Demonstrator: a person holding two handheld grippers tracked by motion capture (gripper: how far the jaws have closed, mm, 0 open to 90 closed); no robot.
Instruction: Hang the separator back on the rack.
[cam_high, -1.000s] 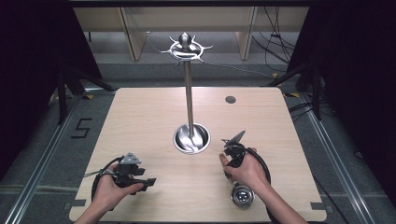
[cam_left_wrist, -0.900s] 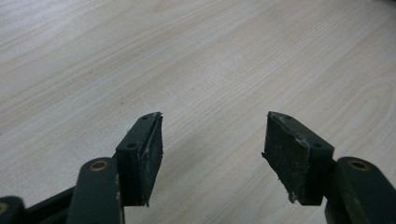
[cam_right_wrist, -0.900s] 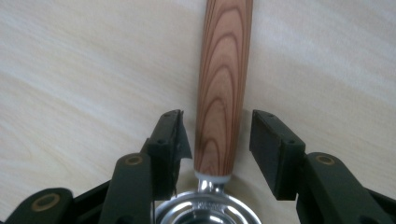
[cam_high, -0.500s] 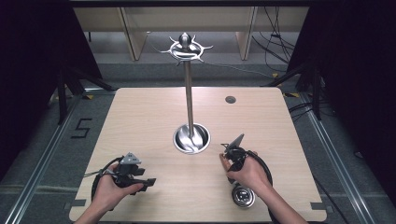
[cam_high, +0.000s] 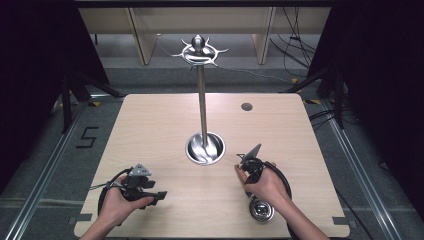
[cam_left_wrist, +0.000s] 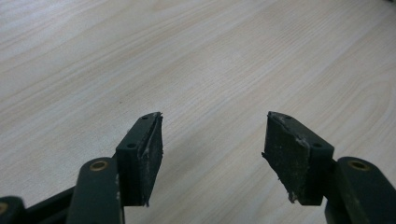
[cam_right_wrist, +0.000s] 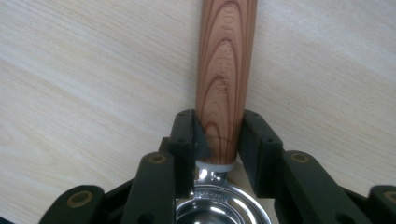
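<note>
The thing in hand is a small strainer (cam_right_wrist: 219, 205) with a wooden handle (cam_right_wrist: 225, 74) and a polished metal bowl. In the high view its bowl (cam_high: 261, 210) lies low and right of centre in the frame, on the pale wooden surface (cam_high: 165, 125), partly under the person's right hand (cam_high: 267, 187). In the right gripper view the handle runs from the middle of the frame up to the top edge. The right gripper (cam_right_wrist: 219, 135) has just been closing, and its jaws now stand on either side of the handle at the end nearest the metal collar. The pads look to be touching the wood, though how firmly they press I cannot tell. That looks like a sound place to take hold. The wood is stiff, rounded and smoothly finished, so it could roll or slip between flat pads unless squeezed squarely. Gripping close to the bowl keeps the heavier metal end from swinging. The whole piece is probably light and not fragile, though the shiny bowl would be slippery and awkward to pinch. The left gripper (cam_left_wrist: 212, 140) rests at the lower left of the high view, its jaws spread wide over bare wood with nothing between them. A tall metal stand (cam_high: 202, 100) with hooks at its top rises from a round base at mid-frame.
</note>
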